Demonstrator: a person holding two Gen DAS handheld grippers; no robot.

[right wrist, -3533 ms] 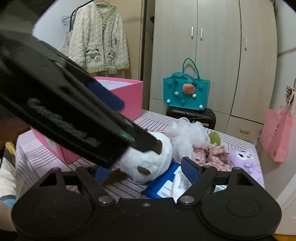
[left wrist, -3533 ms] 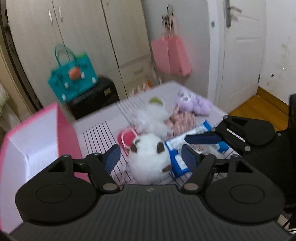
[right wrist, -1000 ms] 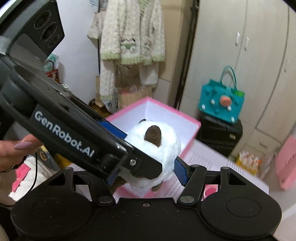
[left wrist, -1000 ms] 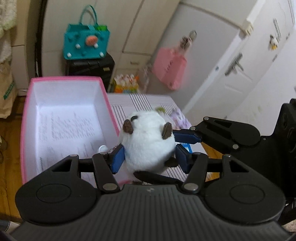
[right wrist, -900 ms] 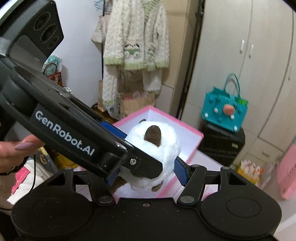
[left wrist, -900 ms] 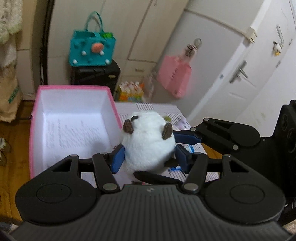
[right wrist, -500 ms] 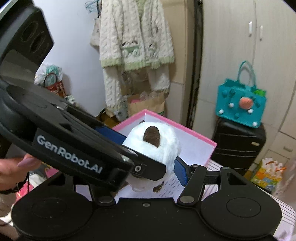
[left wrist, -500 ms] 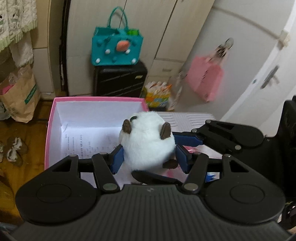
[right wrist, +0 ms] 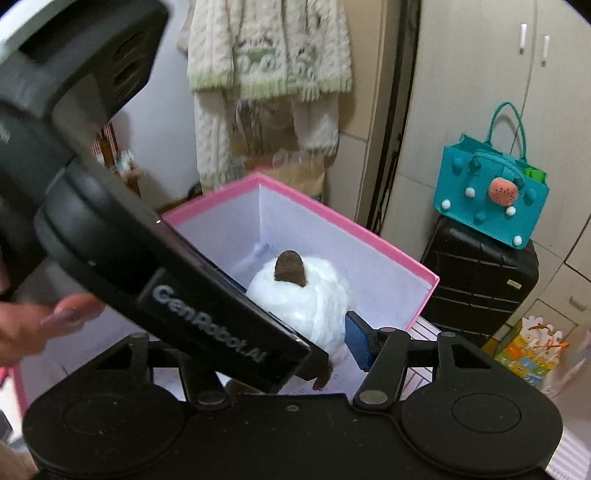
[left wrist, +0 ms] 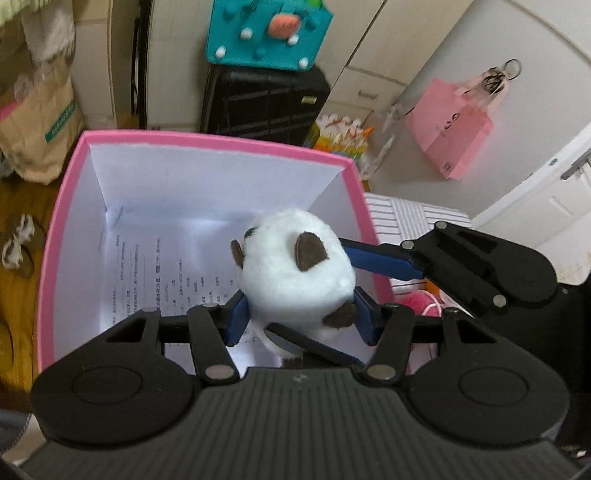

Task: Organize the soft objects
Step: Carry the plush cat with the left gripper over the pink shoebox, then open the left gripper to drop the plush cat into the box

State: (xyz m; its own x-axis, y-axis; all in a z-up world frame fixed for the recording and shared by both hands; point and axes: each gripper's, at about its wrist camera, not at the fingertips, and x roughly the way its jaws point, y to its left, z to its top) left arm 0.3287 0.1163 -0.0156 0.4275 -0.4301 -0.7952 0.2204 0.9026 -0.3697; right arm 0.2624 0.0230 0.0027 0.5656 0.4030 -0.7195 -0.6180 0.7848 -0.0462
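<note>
From the left wrist view, a white plush toy (left wrist: 295, 266) with brown ears is being pinched between the two blue pads of the left gripper (left wrist: 300, 314), whose jaws are closing a little further on it. The toy is being held over the open pink box (left wrist: 207, 144), toward the box's 4 o'clock corner, above a printed sheet lying on the white floor inside. The right gripper (left wrist: 380, 258) is being brought in from 3 o'clock, one blue finger being pressed against the toy's side. Beyond the box, at 12 o'clock, a teal bag (left wrist: 269, 33) is being carried on a black suitcase (left wrist: 266, 103), and a pink bag (left wrist: 450, 125) is hanging at 2 o'clock. From the right wrist view, the same toy (right wrist: 299, 295) is being squeezed by the right gripper (right wrist: 295, 332), its jaws closing; only the right-hand blue pad is visible, touching the toy. The left gripper's black body (right wrist: 147, 266) is crossing the picture from 10 o'clock and hiding the other pad. A person's hand (right wrist: 40, 325) is being seen at 9 o'clock. A cream knitted cardigan (right wrist: 269, 55) is hanging at 12 o'clock.
</note>
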